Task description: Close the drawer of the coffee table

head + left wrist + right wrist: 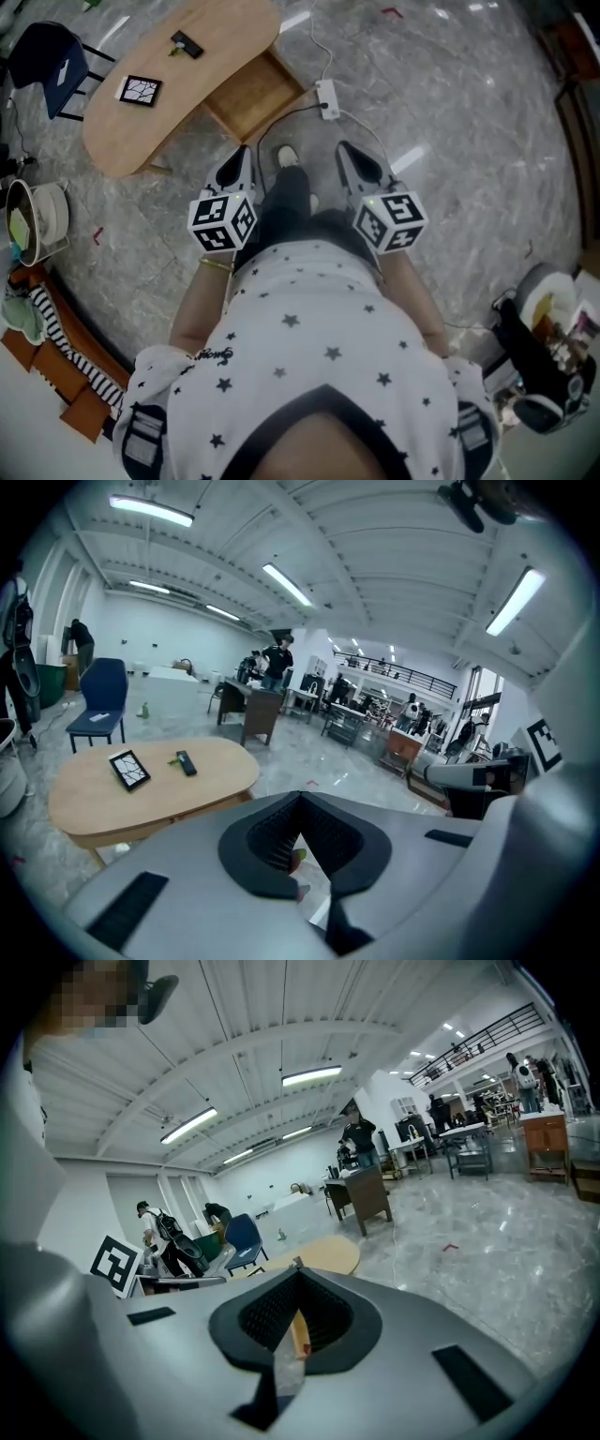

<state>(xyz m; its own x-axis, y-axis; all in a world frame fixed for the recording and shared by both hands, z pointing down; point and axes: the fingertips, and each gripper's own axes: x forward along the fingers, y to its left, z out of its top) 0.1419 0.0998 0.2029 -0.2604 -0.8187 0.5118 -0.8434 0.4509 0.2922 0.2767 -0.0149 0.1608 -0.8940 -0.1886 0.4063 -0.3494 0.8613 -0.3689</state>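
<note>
Head view shows left gripper [246, 153] and right gripper [344, 150] closed, empty, drawer [253, 96] jutting past coffee table [217, 47].

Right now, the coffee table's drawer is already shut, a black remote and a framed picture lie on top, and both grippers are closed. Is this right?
Not quite. The drawer stands open, not shut: the head view shows its wooden inside. The black remote and framed picture do lie on the coffee table, and the left gripper and right gripper are closed.
</note>
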